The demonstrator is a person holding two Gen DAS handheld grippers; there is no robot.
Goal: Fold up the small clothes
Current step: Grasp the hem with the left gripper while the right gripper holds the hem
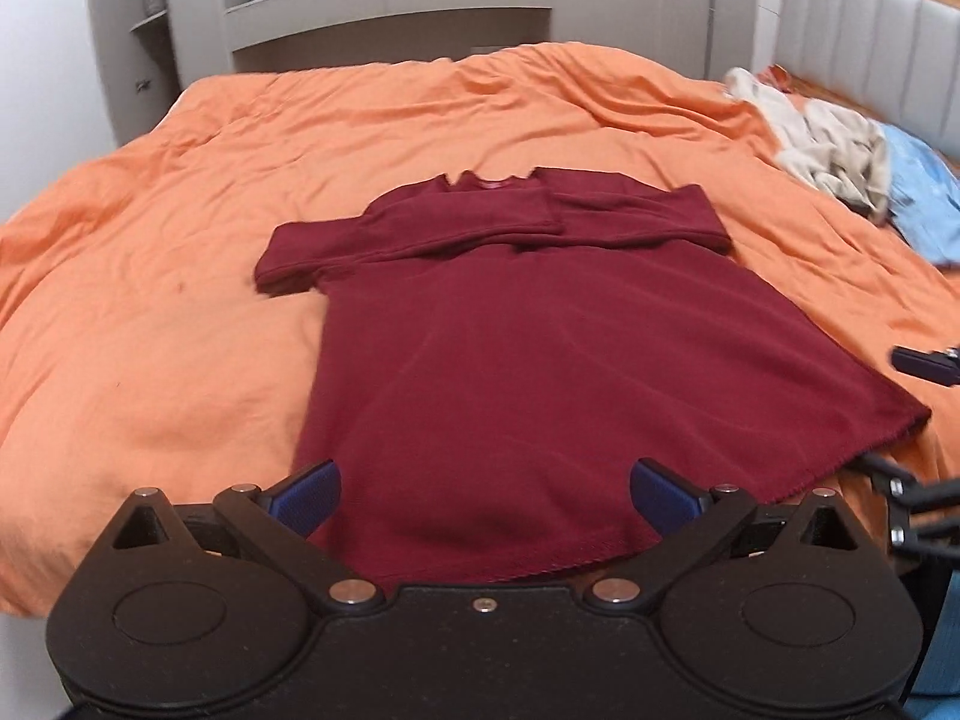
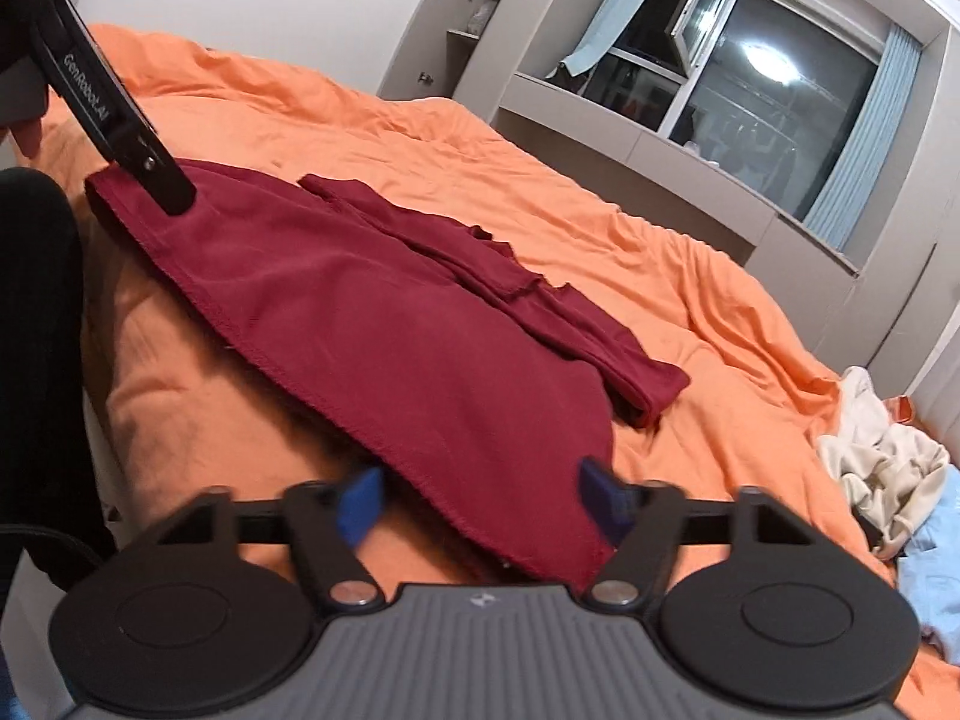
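While the dark red knit shirt [image 1: 480, 348] lies flat on the rumpled orange duvet [image 1: 180, 180] with both sleeves folded across its chest, its long axis runs straight away from the left gripper [image 1: 485, 495], collar at the far end and hem nearest. That gripper's blue-padded jaws stand spread wide over the hem's left part, pinching nothing. The right gripper [image 2: 480, 501] sits at the hem's other corner, jaws parted with the corner between them (whether the pads press the cloth I cannot tell). Probably both will lift the hem toward the collar; each hand is equally near its corner.
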